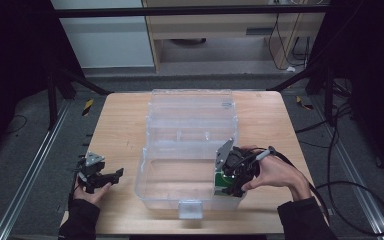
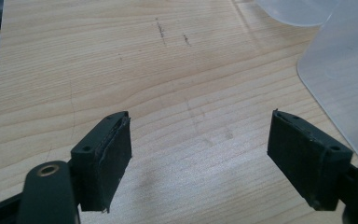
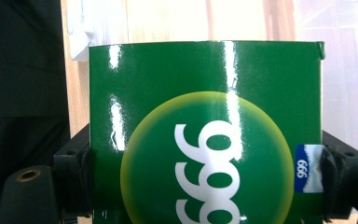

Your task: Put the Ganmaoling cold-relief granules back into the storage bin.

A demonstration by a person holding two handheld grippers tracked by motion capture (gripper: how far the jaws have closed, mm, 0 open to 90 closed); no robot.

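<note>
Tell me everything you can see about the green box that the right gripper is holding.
The glossy green cardboard box is flat-faced, with a yellow-rimmed green circle bearing white numerals "999" that read upside down in the right gripper view, plus a small blue "999" label at one edge. The right gripper clamps it on two opposite sides. In the high view it sits low in the front right corner of the open clear plastic container on the wooden table.

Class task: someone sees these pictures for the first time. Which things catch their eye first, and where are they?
The clear plastic box with its lid open dominates the middle of the table. The right gripper is shut on a glossy green carton at the box's near right corner. The left gripper rests open on bare wood left of the box.
</note>
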